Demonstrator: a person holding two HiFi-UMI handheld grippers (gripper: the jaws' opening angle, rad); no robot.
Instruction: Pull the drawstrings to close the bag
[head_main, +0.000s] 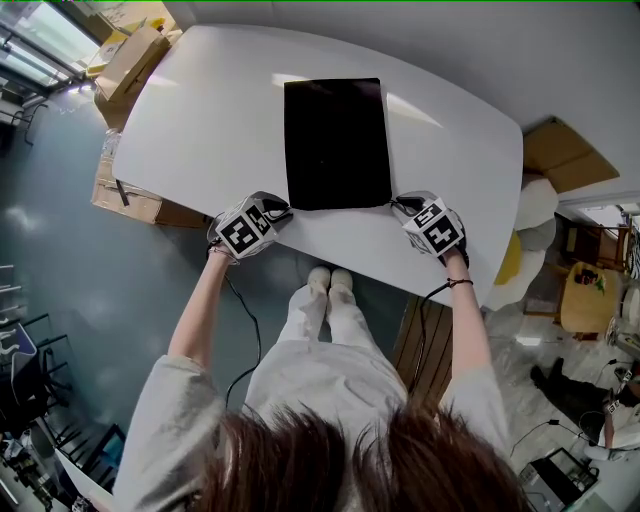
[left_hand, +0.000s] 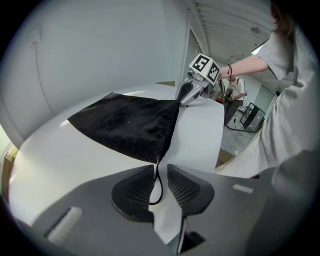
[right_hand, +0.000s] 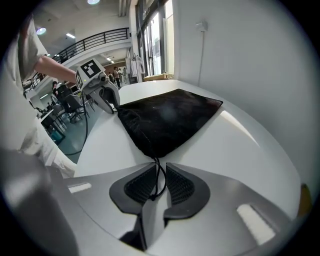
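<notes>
White bench (head_main: 200, 120) with the black bag (head_main: 336, 140) flat at its near edge, mouth ungathered: our left tongs (left_hand: 160, 166) and right tongs (right_hand: 160, 166) stand part-spread around the left drawstring (left_hand: 160, 187) and right drawstring (right_hand: 164, 181), neither pinched, so we judge all pulling remains.

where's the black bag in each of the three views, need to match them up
Head view: black bag upper centre, long side running away from the person.
Left gripper view: black bag left of centre, one corner pointing down at the jaws.
Right gripper view: black bag upper centre, one corner pointing down at the jaws.
Shared landmark: the white table under it in all three.
</notes>
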